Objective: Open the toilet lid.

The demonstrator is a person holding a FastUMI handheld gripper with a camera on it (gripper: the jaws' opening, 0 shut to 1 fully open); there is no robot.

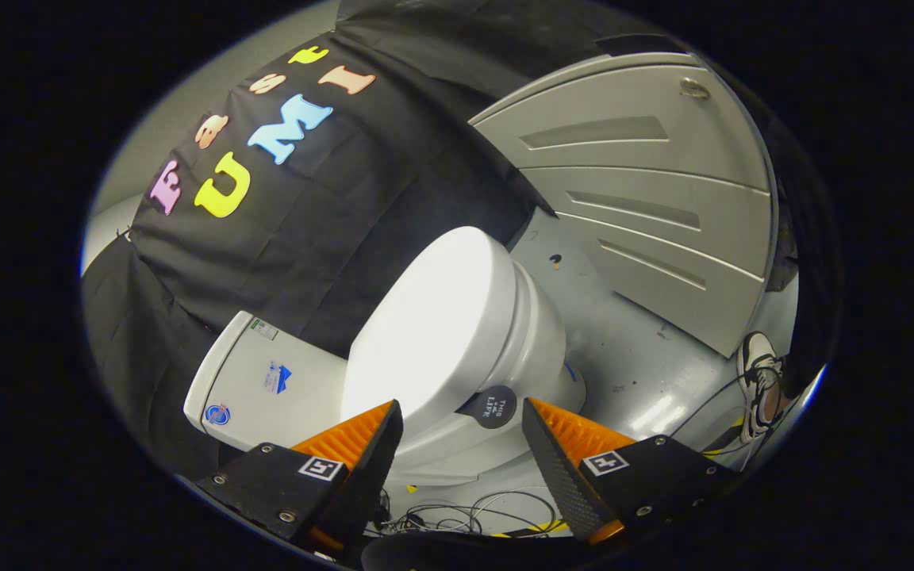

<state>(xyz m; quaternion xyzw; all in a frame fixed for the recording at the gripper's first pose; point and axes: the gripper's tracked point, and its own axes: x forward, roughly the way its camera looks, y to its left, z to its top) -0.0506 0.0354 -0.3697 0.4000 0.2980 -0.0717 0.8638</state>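
Grey panelled door (pixel 647 182) leans against wall; sneaker (pixel 758 381) on grey floor (pixel 624 349); loose cables (pixel 465 515) near toilet base.

I'm in a mock bathroom booth: toilet (pixel 457 333) mid-frame, black cloth wall (pixel 306 238) upper left, loose cables (pixel 465 515) below.

toilet lid (pixel 433 317): plain glossy white, bright glare across the middle
toilet bowl (pixel 536 333): white, same tone as lid
round sticker (pixel 493 406) on bowl side: dark, pale lettering
cistern (pixel 266 388): white; small blue mark, round blue-and-red badge, green-edged label near one corner
floor (pixel 624 357): pale grey, scuffed, a few dark specks, one small orange-and-black spot
door panel (pixel 647 190): grey, recessed darker-grey slats
shoe (pixel 760 377): white with dark stripes
cables (pixel 465 515): black and white, one yellow strand
gripper (pixel 461 440) bodies: black, each with a black-and-white square marker
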